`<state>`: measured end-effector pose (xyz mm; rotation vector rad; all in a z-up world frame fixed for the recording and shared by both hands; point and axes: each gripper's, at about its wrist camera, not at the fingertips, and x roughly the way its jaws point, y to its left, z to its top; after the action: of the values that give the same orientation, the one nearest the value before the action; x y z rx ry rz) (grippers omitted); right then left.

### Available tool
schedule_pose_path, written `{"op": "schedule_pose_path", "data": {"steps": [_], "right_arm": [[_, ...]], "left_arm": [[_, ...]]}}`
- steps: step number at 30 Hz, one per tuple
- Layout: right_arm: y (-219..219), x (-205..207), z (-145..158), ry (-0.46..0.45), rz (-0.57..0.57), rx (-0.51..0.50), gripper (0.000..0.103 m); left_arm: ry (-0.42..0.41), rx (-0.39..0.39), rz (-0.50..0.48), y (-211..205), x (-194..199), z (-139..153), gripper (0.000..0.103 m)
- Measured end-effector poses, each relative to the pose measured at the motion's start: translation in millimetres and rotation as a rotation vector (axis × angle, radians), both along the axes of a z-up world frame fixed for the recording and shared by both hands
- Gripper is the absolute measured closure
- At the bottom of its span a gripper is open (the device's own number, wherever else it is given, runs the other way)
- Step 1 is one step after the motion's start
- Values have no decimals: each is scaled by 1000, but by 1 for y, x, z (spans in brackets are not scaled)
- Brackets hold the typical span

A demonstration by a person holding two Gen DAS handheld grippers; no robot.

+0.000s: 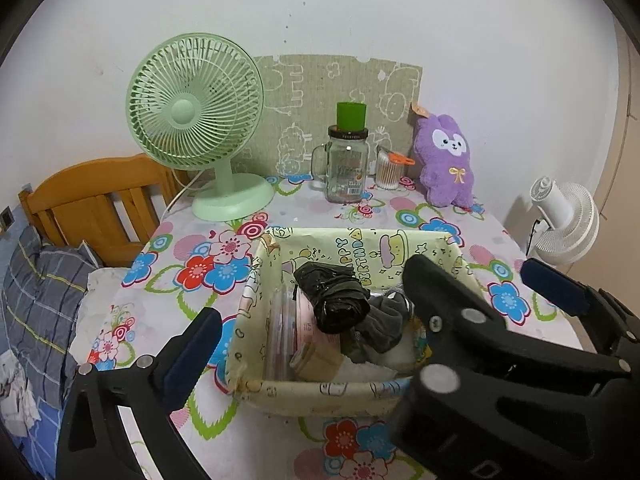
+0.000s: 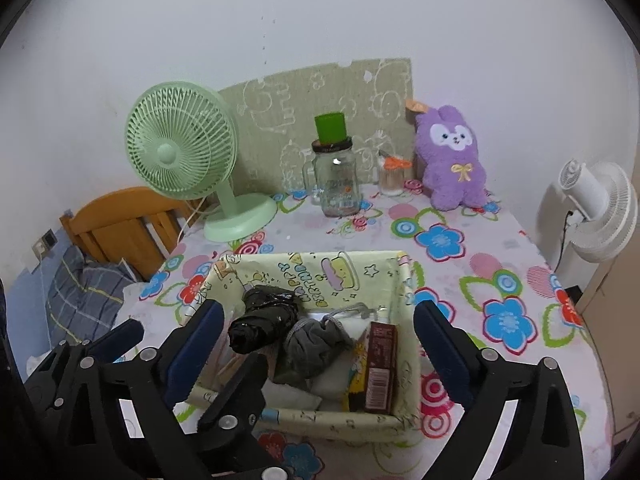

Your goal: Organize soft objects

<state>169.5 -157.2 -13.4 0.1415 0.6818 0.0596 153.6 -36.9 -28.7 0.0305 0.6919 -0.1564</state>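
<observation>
Beneath black bundle [image 2: 262, 322], half-hidden basket [image 2: 404, 280] contents

Fan: I saw a green desk fan [image 1: 195, 100] upright at the table's far left.
Jar: a glass mug jar [image 1: 346, 168] with a green cup [image 1: 351, 115] on its lid — mid-back.
Swabs: a small container [image 1: 389, 172] just beside it.
Floor: a white fan [image 2: 596, 208] — off the table's right.
Headboard: wooden [image 1: 100, 196], left.

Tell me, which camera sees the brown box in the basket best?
The right wrist view: the brown box stands in plain sight against the basket's right wall. In the left wrist view, the right claw hides that corner.
</observation>
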Motion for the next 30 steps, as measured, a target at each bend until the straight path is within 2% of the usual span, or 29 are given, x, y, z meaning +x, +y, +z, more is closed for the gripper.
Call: {"op": "schedule_pose_path", "data": {"steps": [30], "right_arm": [[-22, -114, 56, -127, -73, -75, 1]], "left_arm": [[-144, -6, 39, 24, -103, 43, 0]]}}
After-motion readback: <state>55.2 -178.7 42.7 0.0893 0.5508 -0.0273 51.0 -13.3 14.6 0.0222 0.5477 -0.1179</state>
